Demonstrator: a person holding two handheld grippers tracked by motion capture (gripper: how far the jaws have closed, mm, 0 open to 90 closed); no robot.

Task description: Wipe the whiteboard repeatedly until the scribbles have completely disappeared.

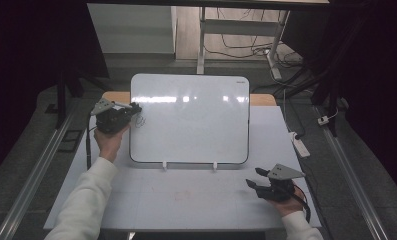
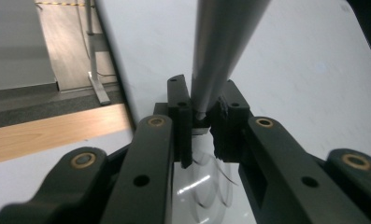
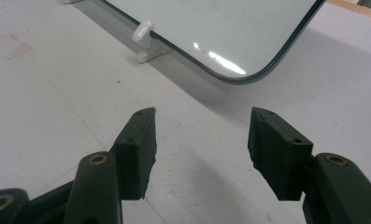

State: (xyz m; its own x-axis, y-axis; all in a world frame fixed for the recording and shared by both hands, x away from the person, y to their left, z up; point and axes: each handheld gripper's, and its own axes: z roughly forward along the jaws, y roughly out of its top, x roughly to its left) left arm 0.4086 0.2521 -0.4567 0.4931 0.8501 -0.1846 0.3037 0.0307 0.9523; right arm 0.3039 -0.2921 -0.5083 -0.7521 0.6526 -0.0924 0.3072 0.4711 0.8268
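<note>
A whiteboard (image 1: 196, 120) stands tilted on white clips at the middle of the table. My left gripper (image 1: 132, 111) is at its left edge, shut on a grey marker (image 2: 220, 51) whose tip touches the board beside some dark scribbles (image 1: 140, 120). In the left gripper view the marker's barrel rises between the jaws, and curved pen lines (image 2: 216, 186) show on the board (image 2: 304, 70) below them. My right gripper (image 1: 256, 177) rests low at the table's front right, open, with nothing between its fingers. In the right gripper view it (image 3: 202, 140) faces the whiteboard's lower corner (image 3: 239, 74).
The white table top (image 1: 186, 195) extends in front of the board. Two white support clips (image 1: 164, 165) hold the board's bottom edge. A white power strip (image 1: 300, 144) lies off the table's right side. Desk legs and cables (image 1: 246, 50) stand on the floor behind.
</note>
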